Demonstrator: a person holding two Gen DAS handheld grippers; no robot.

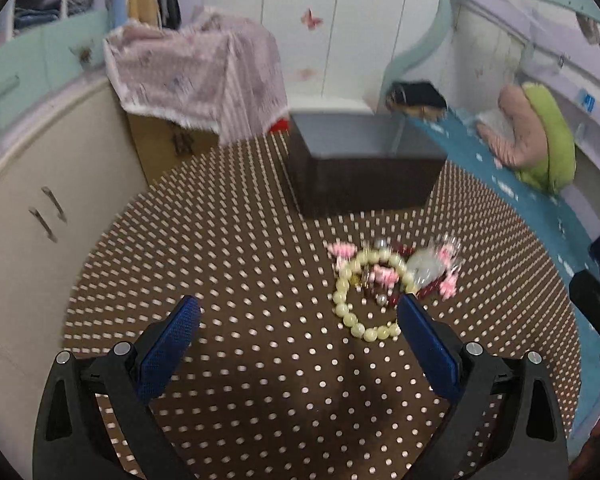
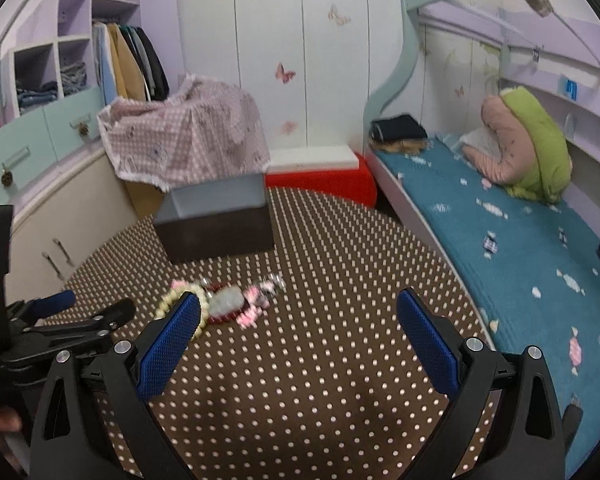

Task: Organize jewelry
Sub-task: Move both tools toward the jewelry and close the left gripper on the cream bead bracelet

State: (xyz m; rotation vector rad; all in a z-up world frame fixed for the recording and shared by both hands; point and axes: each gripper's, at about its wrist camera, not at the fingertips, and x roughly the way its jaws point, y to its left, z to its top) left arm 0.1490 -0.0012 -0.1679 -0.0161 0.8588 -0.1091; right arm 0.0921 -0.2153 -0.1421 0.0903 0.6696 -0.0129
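Left wrist view: we log our left gripper (image 1: 298, 320) spread wide and holding nothing above the dotted brown cloth (image 1: 240, 264); jewelry pile (image 1: 392, 276), with its pale bead bracelet (image 1: 350, 300), lies beside the right finger, near the dark box (image 1: 364, 168).

Right wrist view: we log our right gripper (image 2: 300, 316) likewise spread, empty; pile (image 2: 228, 304) beside its left finger

Bare dotted bench (image 2: 320, 360) lies open ahead of the right tongs (image 2: 298, 322); the dark box (image 2: 216, 232) blocks the far side.
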